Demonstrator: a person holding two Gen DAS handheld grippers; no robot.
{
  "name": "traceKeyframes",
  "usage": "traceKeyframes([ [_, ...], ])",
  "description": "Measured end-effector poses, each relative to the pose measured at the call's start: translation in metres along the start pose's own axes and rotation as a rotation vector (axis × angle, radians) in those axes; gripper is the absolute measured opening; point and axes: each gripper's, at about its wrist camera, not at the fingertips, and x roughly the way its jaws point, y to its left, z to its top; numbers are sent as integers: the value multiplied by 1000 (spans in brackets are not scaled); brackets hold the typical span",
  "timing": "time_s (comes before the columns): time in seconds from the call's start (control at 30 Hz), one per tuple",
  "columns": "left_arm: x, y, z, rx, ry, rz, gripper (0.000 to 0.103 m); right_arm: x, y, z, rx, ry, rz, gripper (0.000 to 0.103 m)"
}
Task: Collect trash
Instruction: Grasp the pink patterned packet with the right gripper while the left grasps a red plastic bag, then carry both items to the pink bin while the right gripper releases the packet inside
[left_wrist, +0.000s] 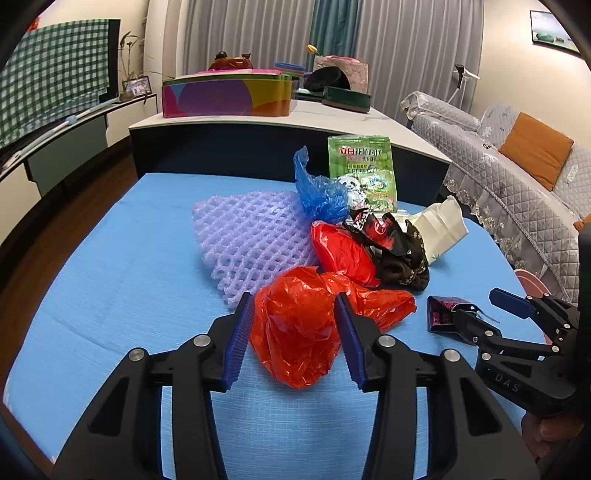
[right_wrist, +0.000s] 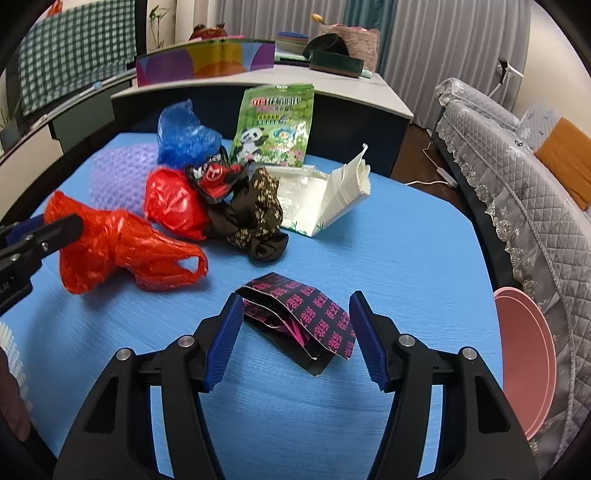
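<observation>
On the blue surface (left_wrist: 110, 295), a crumpled red plastic bag (left_wrist: 299, 332) lies nearest the left tongs (left_wrist: 295, 314), whose blue-padded fingers stand wide apart on either side of it, low and level along the surface; whether the pads touch the plastic I cannot tell. In the right wrist view the same bag (right_wrist: 110, 247) sprawls with its handle loop toward the middle, and a left finger (right_wrist: 62, 225) shows against its far-left edge.

To its right, apart from the bag, a black wrapper with pink print (right_wrist: 303, 321) lies torn open between the fingers of the right tongs (right_wrist: 295, 314), which are also spread wide and straddle it from close above the surface. The left view shows the right tongs (left_wrist: 476, 308) reaching in from the right, with the wrapper (left_wrist: 443, 314) at their tip.

Behind these sits the rest of the heap: a second red bag (right_wrist: 173, 203), a dark floral cloth (right_wrist: 255, 218), a blue bag (right_wrist: 181, 136), a lilac foam net (left_wrist: 251, 236), a green panda packet (right_wrist: 273, 125) and a white paper bag (right_wrist: 332, 192). A pink basin (right_wrist: 524, 354) stands at the right edge beside a quilted sofa (right_wrist: 535, 206).
</observation>
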Motion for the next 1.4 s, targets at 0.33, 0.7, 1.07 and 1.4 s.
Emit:
traceKeyframes([
  [0.33,3,0,-2,1,28,-14,29,-5,-7,1,-1,9,31,9],
  [0.7,-16,-8,4,33,-8,-41,23,-43,-22,7,41,-60,34,2],
  [1.07,-35,-44,9,83,-48,-89,23,-86,-67,3,129,-123,-36,2],
  [1.4,-35,-128,13,166,-49,-188,22,-120,-149,-14,269,-164,-147,2],
])
